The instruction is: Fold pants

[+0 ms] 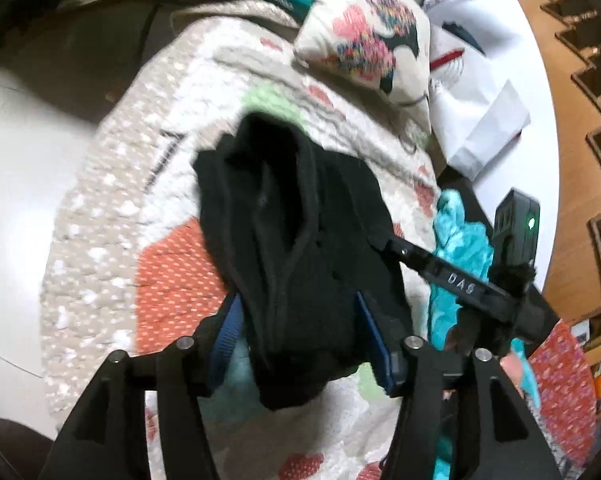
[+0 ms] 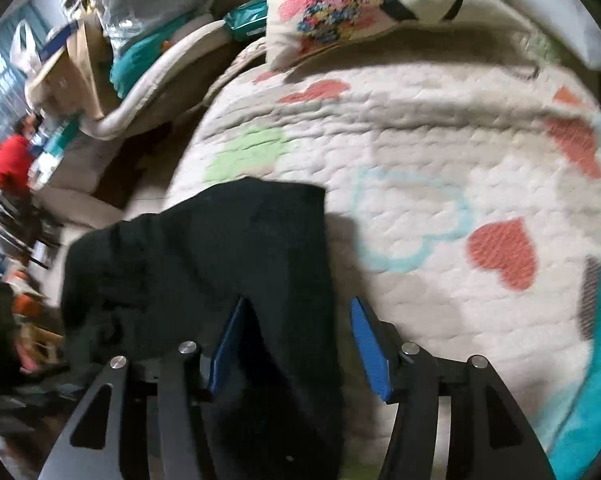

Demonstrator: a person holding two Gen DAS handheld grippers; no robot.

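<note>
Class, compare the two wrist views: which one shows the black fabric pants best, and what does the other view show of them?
The left wrist view is best: the black fabric pants appear as a whole bunched bundle, seams visible, on the quilt. The right wrist view shows only a flat dark panel that runs on under the gripper.

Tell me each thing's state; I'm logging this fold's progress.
black pants: bunched, lying on the quilt, not flat.
left tongs: open, pants between the pads.
right tongs: open, straddling the pants' edge.
quilt: spread flat.
printed pillow: lying tilted at the quilt's far end.
</note>
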